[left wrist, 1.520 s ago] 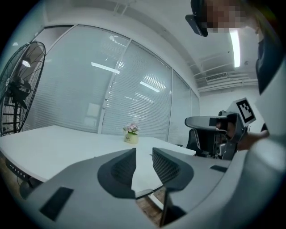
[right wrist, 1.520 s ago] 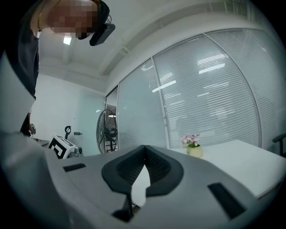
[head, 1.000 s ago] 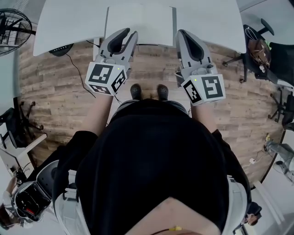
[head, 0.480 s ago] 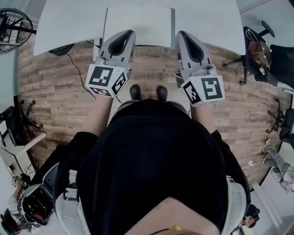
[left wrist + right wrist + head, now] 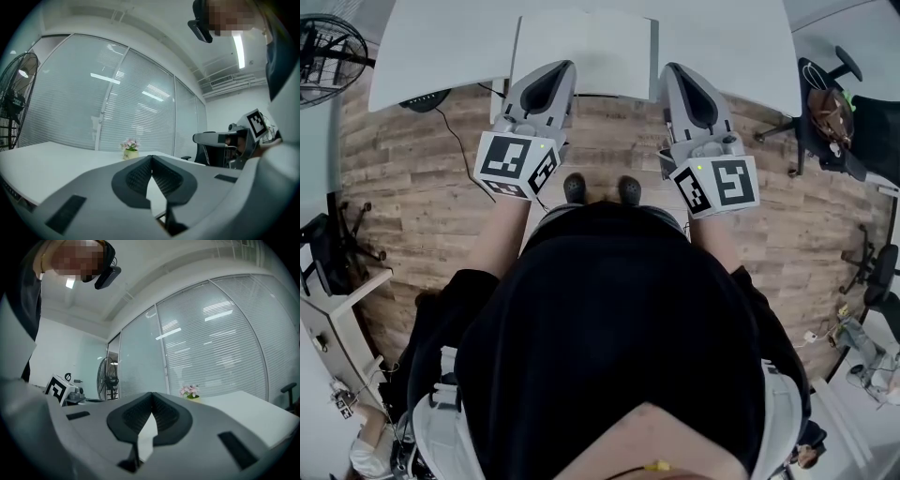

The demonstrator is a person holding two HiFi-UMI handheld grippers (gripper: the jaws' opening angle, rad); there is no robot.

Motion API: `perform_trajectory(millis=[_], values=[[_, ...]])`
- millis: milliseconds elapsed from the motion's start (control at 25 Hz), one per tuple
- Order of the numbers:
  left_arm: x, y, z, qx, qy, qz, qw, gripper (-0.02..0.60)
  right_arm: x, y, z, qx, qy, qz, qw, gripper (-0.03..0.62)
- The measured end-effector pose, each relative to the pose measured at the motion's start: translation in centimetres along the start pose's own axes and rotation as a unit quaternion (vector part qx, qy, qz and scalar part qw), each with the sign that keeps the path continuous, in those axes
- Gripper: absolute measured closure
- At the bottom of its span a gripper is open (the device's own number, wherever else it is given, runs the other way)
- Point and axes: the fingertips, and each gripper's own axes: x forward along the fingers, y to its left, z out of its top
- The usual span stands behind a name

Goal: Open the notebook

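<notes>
Both fingers: shut, empty; left gripper (image 5: pixel 563 67) just closed.
Flat white rectangular notebook (image 5: pixel 600 42): far; left gripper over near edge, right gripper (image 5: pixel 668 69) beside right edge.

The desk (image 5: pixel 722 56) is white and wide, with a smooth top and a rounded front edge, and it stands on a floor (image 5: pixel 422 206) of brown wooden planks. On the desk, near its front edge and about in the middle, lies the notebook (image 5: pixel 581 47). It is white like the desk, lies flat, and has a darker strip along its right side. Far back on the desk stands a small flower pot (image 5: pixel 130 151) with pink and white flowers, well apart from the notebook. The other parts of the top are bare. On the floor a thin black cable (image 5: pixel 464 150) runs out from under the left part of the desk.
</notes>
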Motion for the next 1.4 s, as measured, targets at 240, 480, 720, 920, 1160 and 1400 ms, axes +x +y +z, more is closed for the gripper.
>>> perform_trajectory(millis=[240, 480, 720, 920, 1160, 1400], values=[[-0.1, 0.2, 0.2, -0.006, -0.007, 0.006, 0.9999, 0.569, 0.1, 0.0, 0.3, -0.002, -0.003, 0.005, 1.000, 0.589], [-0.2, 0.1, 0.4, 0.001, -0.008, 0.007, 0.9999, 0.569, 0.1, 0.2, 0.4, -0.009, -0.005, 0.008, 1.000, 0.589], [-0.3, 0.4, 0.7, 0.002, -0.011, 0.011, 0.9999, 0.569, 0.1, 0.2, 0.4, -0.011, -0.004, 0.007, 1.000, 0.589], [-0.2, 0.4, 0.9, 0.004, -0.014, 0.011, 0.9998, 0.569, 0.1, 0.0, 0.4, -0.012, -0.004, 0.007, 1.000, 0.589], [-0.3, 0.5, 1.0, 0.005, -0.013, 0.012, 0.9998, 0.569, 0.3, 0.2, 0.5, -0.015, -0.005, 0.011, 1.000, 0.589], [-0.2, 0.5, 1.3, 0.006, -0.016, 0.010, 0.9998, 0.569, 0.4, 0.5, 0.6, -0.023, -0.006, 0.015, 1.000, 0.589]])
